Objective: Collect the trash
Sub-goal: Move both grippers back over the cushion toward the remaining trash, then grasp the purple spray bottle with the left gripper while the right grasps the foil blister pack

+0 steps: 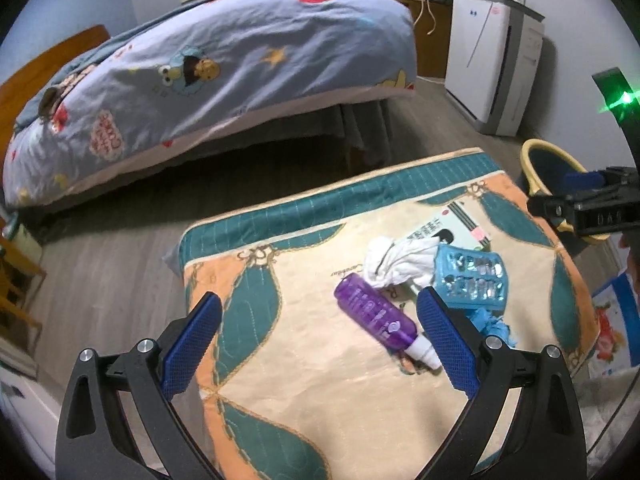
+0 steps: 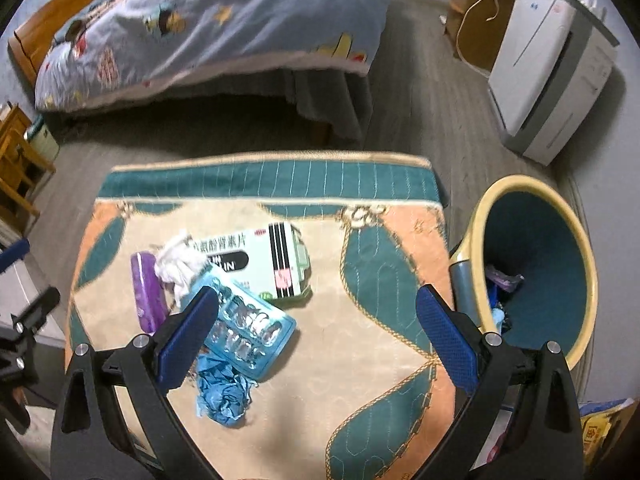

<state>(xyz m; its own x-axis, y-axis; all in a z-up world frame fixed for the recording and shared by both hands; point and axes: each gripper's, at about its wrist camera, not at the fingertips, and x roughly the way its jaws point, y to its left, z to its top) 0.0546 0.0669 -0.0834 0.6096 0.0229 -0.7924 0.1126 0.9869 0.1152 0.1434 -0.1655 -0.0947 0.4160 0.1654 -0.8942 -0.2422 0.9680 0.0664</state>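
On the quilted cloth-covered table lie a purple bottle, a crumpled white tissue, a blue blister pack, a medicine box and a crumpled blue wrapper. My left gripper is open and empty above the table, its right finger beside the bottle. My right gripper is open and empty above the table's middle. The teal bin with a yellow rim stands right of the table, with some trash inside.
A bed with a blue cartoon quilt stands behind the table. A white appliance stands at the back right by a wooden cabinet. Wooden furniture is at the left. The floor is grey wood.
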